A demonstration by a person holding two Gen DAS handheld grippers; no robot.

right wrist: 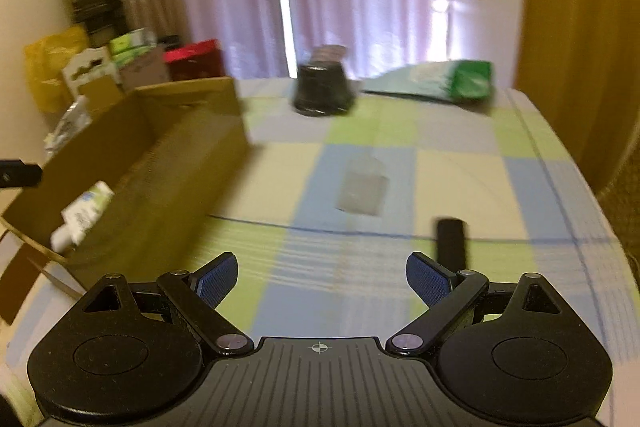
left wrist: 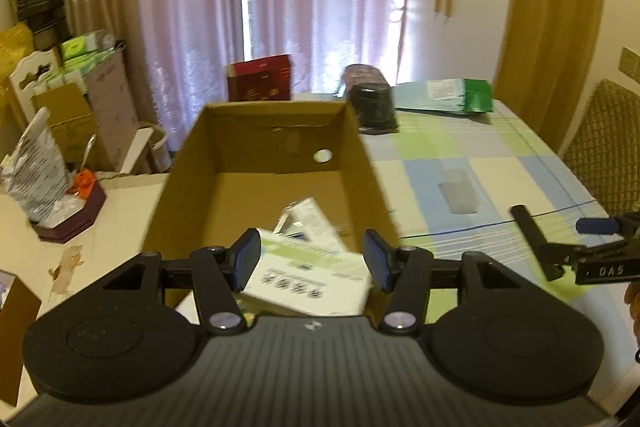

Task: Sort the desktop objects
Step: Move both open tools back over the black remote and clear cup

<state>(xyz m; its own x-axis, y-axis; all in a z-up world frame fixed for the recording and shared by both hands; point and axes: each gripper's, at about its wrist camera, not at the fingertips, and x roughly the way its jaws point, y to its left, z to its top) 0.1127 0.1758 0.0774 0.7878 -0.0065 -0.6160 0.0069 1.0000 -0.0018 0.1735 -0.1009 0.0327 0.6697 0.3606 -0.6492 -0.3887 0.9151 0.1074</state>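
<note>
Two grippers: both gaping wide, gripping nothing.
Left gripper (left wrist: 311,259): hovering over the near end of the open brown cardboard box (left wrist: 224,131), blue pads either side of, apparently above, the white and green printed cartons (left wrist: 308,277) lying inside.
Right gripper (right wrist: 322,283): hanging over the checked pastel tablecloth (right wrist: 460,171), right of the box.
Next target, likely: slim black rectangular bar (right wrist: 452,243), lying on the cloth right of the box, just ahead of the right finger (right wrist: 426,281).
Long axis: running roughly away from the gripper, nearly along its fingers.
Nearer hand: right, judging by both views.
Also waiting: small clear plastic case (right wrist: 362,193), farther ahead, right of the box, blurred.
</note>
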